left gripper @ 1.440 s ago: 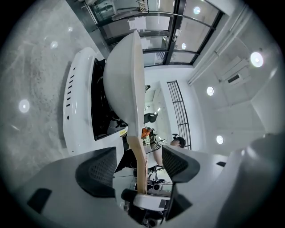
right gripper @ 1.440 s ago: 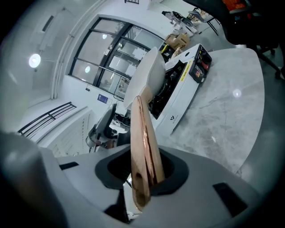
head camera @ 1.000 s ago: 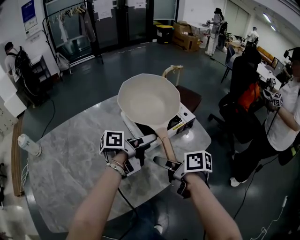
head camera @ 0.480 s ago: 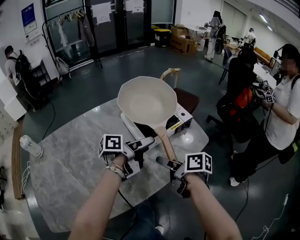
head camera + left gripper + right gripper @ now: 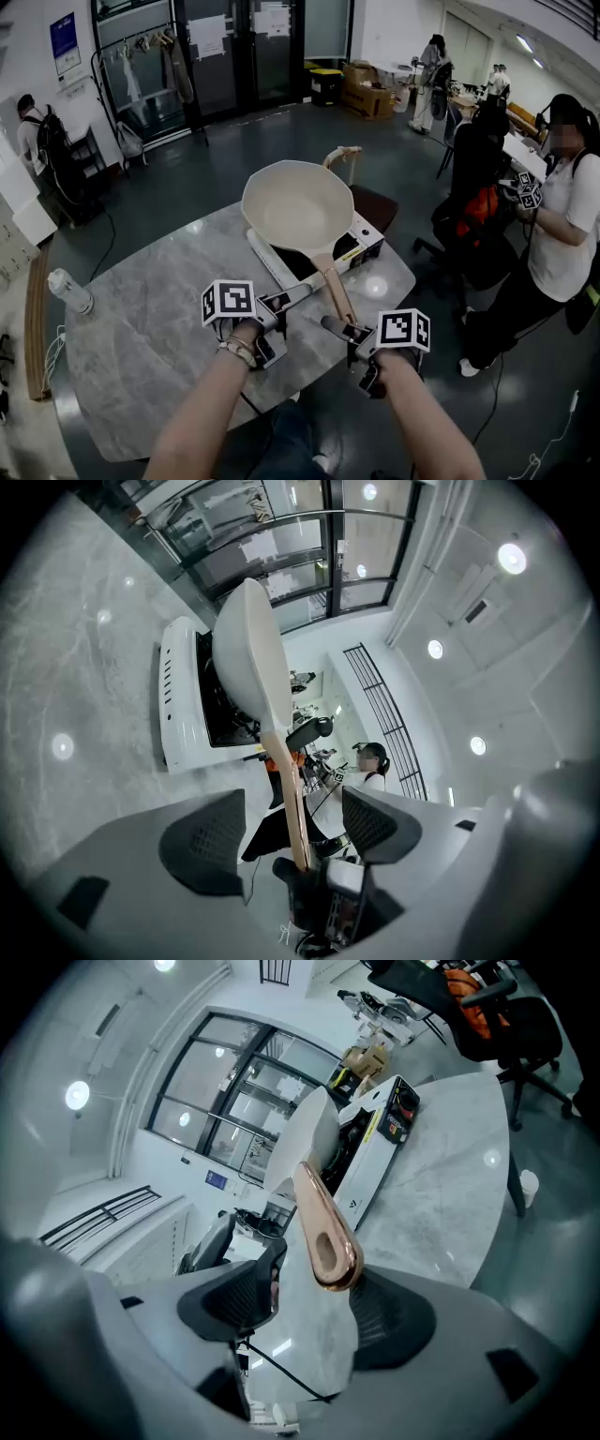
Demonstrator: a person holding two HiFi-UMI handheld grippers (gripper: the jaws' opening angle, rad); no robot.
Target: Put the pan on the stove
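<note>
A cream pan (image 5: 298,208) sits on the white portable stove (image 5: 361,246) on the marble table (image 5: 141,319). Its wooden handle (image 5: 335,291) points toward me. My left gripper (image 5: 298,295) is open just left of the handle. In the left gripper view the handle (image 5: 291,799) runs through the wide gap between the jaws, untouched, with the pan (image 5: 246,649) and stove (image 5: 183,705) beyond. My right gripper (image 5: 336,328) is open at the handle's end. In the right gripper view the copper-coloured handle tip (image 5: 326,1241) hangs between the spread jaws, close to the right pad.
A water bottle (image 5: 70,291) stands at the table's left edge. A chair (image 5: 375,197) is behind the stove. A person (image 5: 562,216) stands at the right holding other grippers. A black cable (image 5: 253,408) runs off the table's near edge.
The pan stays on the stove. Both grippers remain open beside the handle, barely shifted; my head view has moved a little.
</note>
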